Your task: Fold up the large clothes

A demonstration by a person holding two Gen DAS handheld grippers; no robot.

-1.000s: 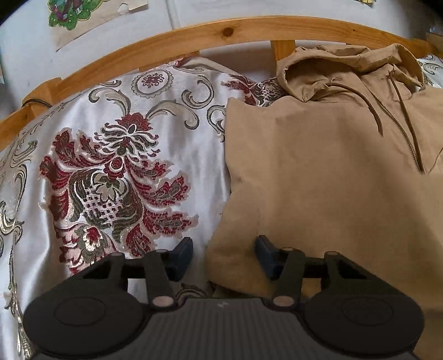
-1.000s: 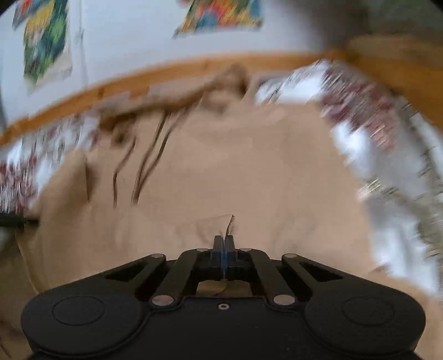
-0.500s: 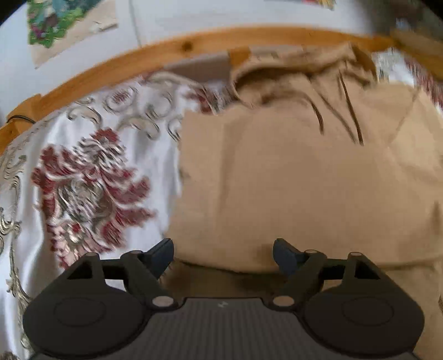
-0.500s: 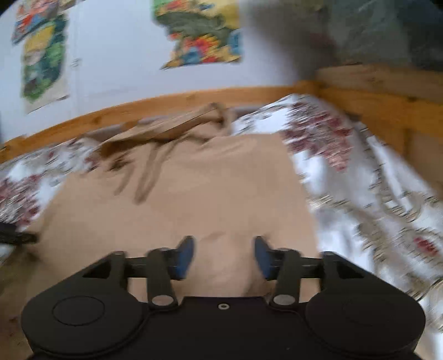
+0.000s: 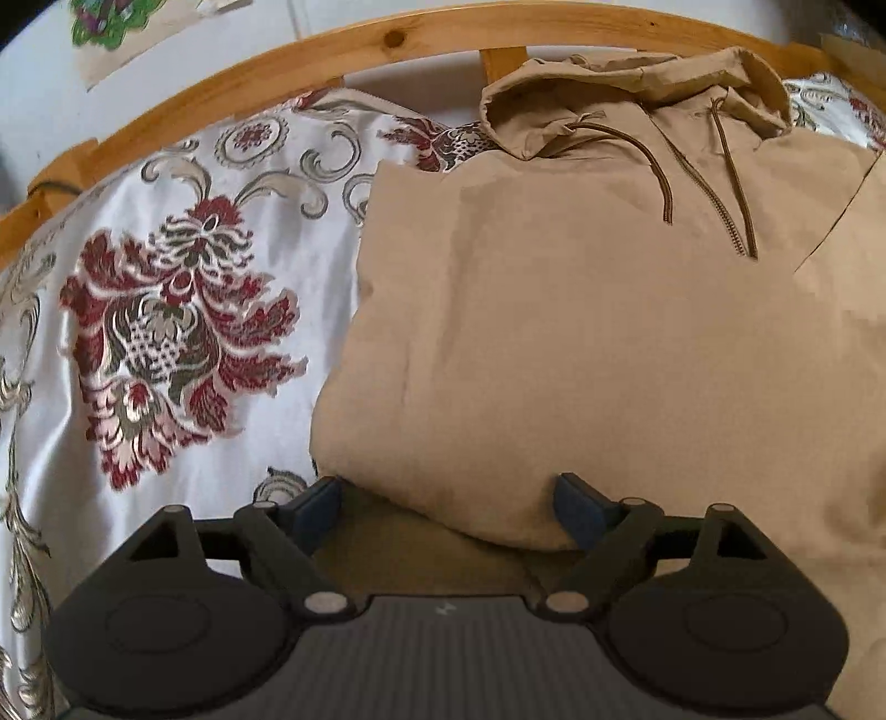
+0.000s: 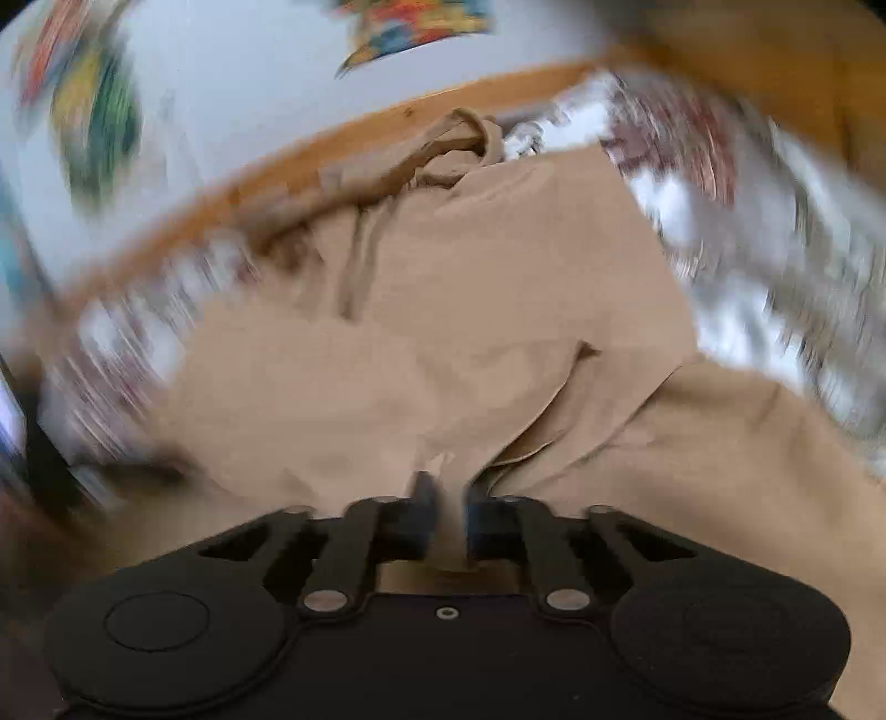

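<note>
A tan hoodie (image 5: 581, 343) lies partly folded on the patterned bed cover, hood and drawstrings toward the wooden headboard. My left gripper (image 5: 446, 501) is open, its jaws wide on either side of the hoodie's folded near-left edge, holding nothing. In the blurred right wrist view the hoodie (image 6: 443, 310) fills the middle. My right gripper (image 6: 446, 498) is nearly shut, with a fold of the tan fabric pinched between its jaws at the near edge.
A white satin cover with red floral pattern (image 5: 166, 332) spreads to the hoodie's left. A curved wooden headboard rail (image 5: 387, 44) runs along the back, with posters on the white wall behind (image 6: 410, 27). More cover (image 6: 775, 232) lies to the right.
My left gripper opened wider and shifted right onto the hoodie's folded edge. My right gripper let go, opened, then closed again on a fold of the hoodie while moving fast.
</note>
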